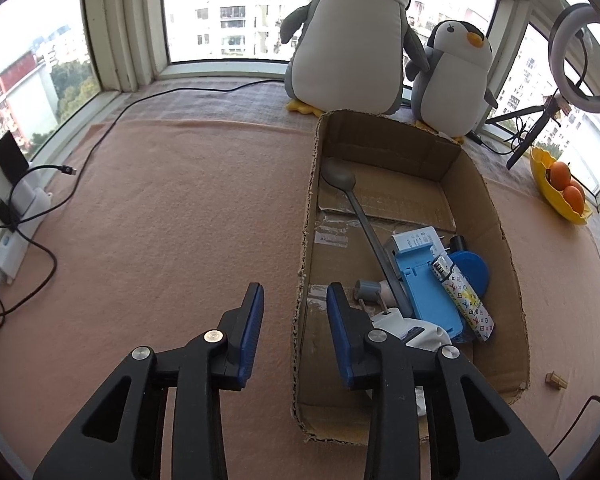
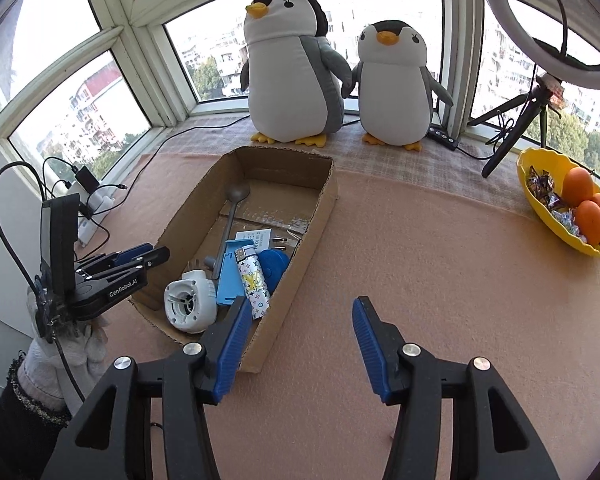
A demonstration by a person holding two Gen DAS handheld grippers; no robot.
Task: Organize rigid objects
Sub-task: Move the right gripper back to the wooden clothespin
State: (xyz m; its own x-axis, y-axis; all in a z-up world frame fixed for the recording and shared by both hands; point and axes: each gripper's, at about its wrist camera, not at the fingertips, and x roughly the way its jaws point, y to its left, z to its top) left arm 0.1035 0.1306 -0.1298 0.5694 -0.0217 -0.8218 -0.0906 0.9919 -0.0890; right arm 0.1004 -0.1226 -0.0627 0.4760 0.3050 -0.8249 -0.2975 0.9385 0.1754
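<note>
Over by the window, on the peach cloth, sits the cardboard box (image 2: 320, 216), and most of the sorting looks done already. Inside it, crowded at the near end: grey spoon (image 2: 236, 200) lying lengthwise w/ its bowl toward the penguins, white charger plug (image 2: 260, 238), light-blue plastic piece (image 2: 230, 276), patterned lighter (image 2: 254, 284) resting on top of that, dark-blue round lid (image 2: 274, 264) just beside it, and a white round gadget (image 2: 190, 306) nearest the corner. Far half of the box is bare cardboard, so plenty of room left.

Left gripper (image 1: 294, 316) hangs over the box's near-left wall, jaws apart, nothing btwn them; one finger is outside the wall, the other inside, right by the white gadget. Right gripper (image 2: 298, 334) is over the cloth just beside the box's right wall, jaws apart and empty too.

What's left? As far as I can see, only one stray: a small tan bit (image 1: 553, 381) on the cloth just outside the box's right wall, seen from the left cam only; can't tell what it is. Fruit bowl (image 2: 540, 216) w/ oranges, the two plush penguins (image 2: 296, 80) and the ring light (image 2: 540, 32) look like room stuff, not part of the job.

My guess: nearly finished, maybe that one bit to drop in.
</note>
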